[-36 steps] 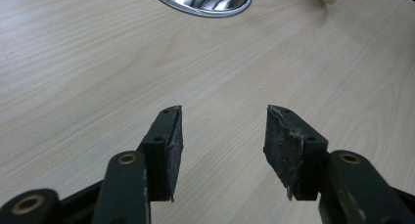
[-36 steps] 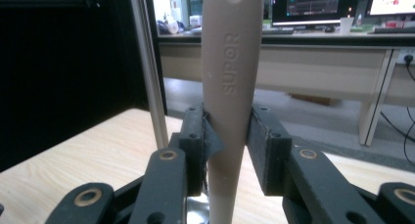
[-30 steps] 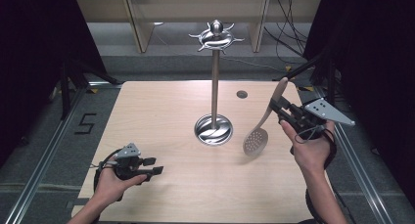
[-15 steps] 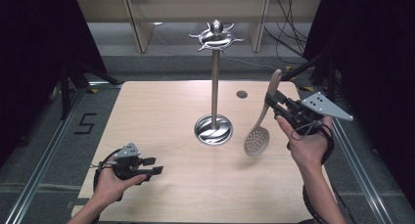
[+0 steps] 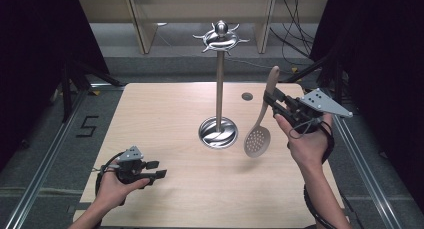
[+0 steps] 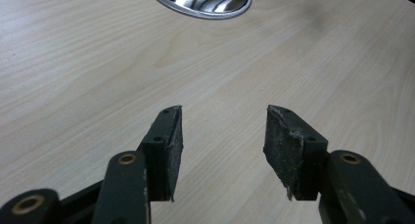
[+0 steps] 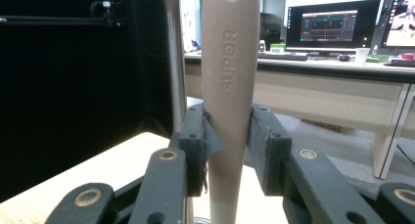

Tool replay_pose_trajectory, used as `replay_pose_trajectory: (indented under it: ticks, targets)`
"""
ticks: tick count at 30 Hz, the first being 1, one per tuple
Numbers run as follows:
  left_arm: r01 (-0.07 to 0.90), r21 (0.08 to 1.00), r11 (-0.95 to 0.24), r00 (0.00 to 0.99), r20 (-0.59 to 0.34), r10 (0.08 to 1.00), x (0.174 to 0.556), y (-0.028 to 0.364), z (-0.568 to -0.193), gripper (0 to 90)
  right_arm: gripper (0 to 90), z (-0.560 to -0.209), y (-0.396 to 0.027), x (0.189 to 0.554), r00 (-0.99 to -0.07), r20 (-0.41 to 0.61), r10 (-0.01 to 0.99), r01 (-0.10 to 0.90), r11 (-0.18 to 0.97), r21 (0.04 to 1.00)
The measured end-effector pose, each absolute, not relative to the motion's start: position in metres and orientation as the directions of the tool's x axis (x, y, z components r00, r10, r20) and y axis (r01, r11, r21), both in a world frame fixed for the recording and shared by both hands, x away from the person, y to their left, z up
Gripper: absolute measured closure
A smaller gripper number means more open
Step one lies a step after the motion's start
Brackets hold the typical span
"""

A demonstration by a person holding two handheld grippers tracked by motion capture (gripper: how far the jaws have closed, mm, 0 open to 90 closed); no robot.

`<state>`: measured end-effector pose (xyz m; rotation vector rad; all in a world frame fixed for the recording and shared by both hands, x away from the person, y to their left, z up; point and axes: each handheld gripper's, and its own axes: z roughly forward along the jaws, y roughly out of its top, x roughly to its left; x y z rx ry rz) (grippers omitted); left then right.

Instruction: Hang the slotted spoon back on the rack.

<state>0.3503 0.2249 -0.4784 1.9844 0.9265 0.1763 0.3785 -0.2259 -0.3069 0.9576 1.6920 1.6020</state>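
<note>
A beige slotted spoon (image 5: 260,129) hangs nearly upright above the table, bowl down, to the right of the metal stand. My right gripper (image 5: 272,100) is shut on its handle (image 7: 230,87), which bears raised lettering and runs up between the two pads. The chrome stand (image 5: 219,84) has a round mirrored base (image 5: 217,132) and a hooked crown (image 5: 220,36) on top; its pole (image 7: 173,62) rises just behind the spoon handle. My left gripper (image 5: 159,169) rests low over the near left of the table, open, with bare wood between its fingers (image 6: 169,145). The stand's base (image 6: 200,1) lies ahead of it.
A small dark round hole (image 5: 247,96) sits in the wooden tabletop (image 5: 165,114) behind the spoon. Metal rails (image 5: 47,154) run along both table sides. Beyond the far edge stand shelf legs and cables (image 5: 295,29); a desk with monitors (image 7: 333,23) lies farther off.
My right gripper has lifted the spoon a little and carried it slightly toward the stand; the spoon stands more upright. The left gripper has stayed put.
</note>
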Motion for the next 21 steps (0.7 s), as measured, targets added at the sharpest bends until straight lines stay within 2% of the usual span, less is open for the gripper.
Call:
replay_pose_trajectory:
  ticks: [21]
  targets:
    - [0.541,0.782,-0.31,0.708,-0.226,0.669,0.35,0.225,-0.478,47.9,70.2,-0.297,-0.202,0.386,-0.556,0.023,0.831,0.088,0.032,0.996]
